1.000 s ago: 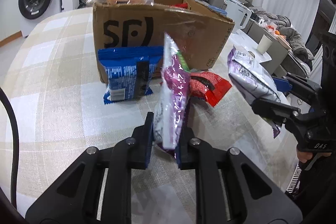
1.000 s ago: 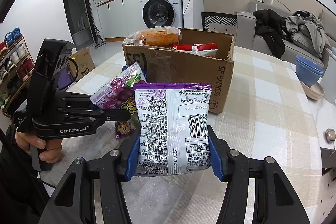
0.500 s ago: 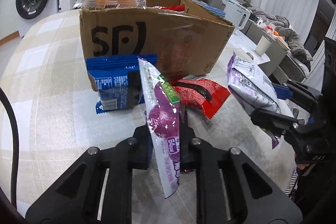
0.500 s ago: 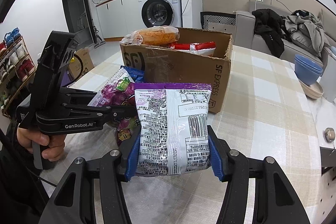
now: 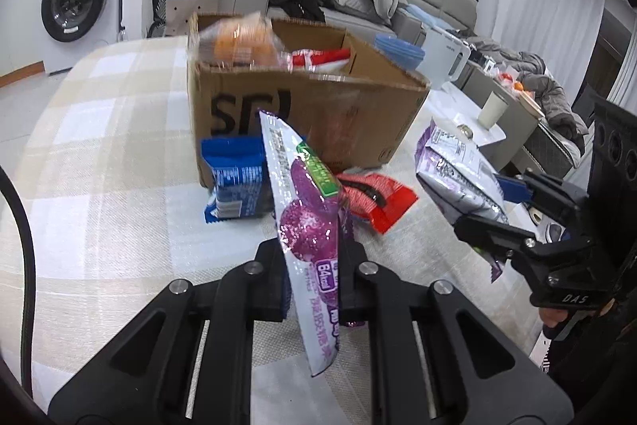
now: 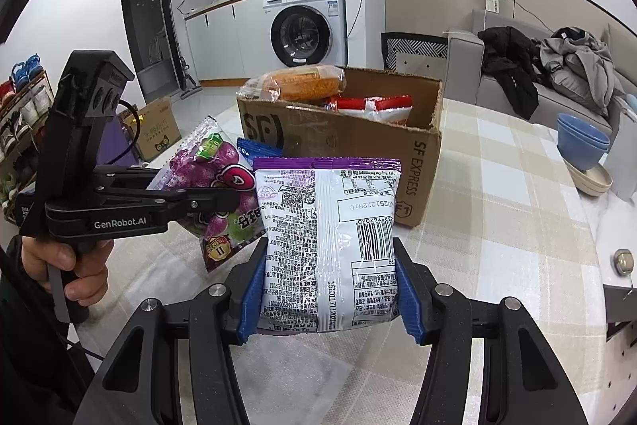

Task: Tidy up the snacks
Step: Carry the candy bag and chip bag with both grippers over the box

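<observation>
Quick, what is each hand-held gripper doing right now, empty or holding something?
Left hand-held gripper: shut on the purple candy bag.
Right hand-held gripper: shut on the silver-and-purple snack packet.

Left gripper [image 5: 312, 279] fingers pinched nearly together, angled downward; right gripper [image 6: 328, 289] fingers part-spread, clamped, angled downward.

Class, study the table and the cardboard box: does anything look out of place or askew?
Yes. A wrapped bun perches on the cardboard box's rim, jutting over the edge rather than sitting inside. A blue packet leans against the box front, and a red packet lies on the table beside it.
</observation>
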`<control>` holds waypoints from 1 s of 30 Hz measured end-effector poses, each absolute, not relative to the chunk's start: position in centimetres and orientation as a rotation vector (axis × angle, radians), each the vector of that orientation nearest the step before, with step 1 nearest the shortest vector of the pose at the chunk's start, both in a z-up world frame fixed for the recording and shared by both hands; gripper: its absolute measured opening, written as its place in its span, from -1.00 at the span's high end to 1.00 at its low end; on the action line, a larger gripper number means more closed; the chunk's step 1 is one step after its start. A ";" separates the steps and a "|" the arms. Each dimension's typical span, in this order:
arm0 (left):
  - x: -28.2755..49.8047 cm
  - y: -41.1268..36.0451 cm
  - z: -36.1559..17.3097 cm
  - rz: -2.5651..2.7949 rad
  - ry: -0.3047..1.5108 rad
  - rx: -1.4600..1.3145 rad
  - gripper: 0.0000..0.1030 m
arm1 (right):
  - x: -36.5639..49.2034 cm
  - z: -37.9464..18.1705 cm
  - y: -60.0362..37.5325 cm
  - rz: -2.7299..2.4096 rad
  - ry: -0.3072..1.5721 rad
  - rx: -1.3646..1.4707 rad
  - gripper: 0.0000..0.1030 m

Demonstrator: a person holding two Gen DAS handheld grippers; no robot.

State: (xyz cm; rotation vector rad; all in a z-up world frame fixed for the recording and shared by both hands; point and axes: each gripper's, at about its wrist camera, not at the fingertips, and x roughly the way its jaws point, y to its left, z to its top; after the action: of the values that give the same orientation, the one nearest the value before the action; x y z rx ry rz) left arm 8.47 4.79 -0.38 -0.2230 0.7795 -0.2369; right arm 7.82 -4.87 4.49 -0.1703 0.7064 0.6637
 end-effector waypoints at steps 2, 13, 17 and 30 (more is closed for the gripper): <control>7.9 5.0 0.5 -0.236 0.760 -0.222 0.78 | 7.7 4.9 -4.9 0.664 0.689 -0.162 -0.10; 5.1 6.4 5.9 -0.213 0.677 -0.200 0.78 | 7.2 7.1 -5.7 0.637 0.597 -0.080 -0.10; 4.6 7.0 8.3 -0.207 0.651 -0.197 0.78 | 7.6 8.2 -6.0 0.628 0.572 -0.036 -0.10; 6.2 9.1 15.8 -0.164 0.580 -0.201 0.78 | 9.8 10.8 -5.5 0.600 0.552 0.056 -0.11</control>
State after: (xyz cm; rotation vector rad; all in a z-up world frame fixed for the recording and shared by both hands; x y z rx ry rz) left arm 6.19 9.07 15.80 -0.2007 0.5801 -0.1638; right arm 9.77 -5.48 10.79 0.0558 0.5525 0.6002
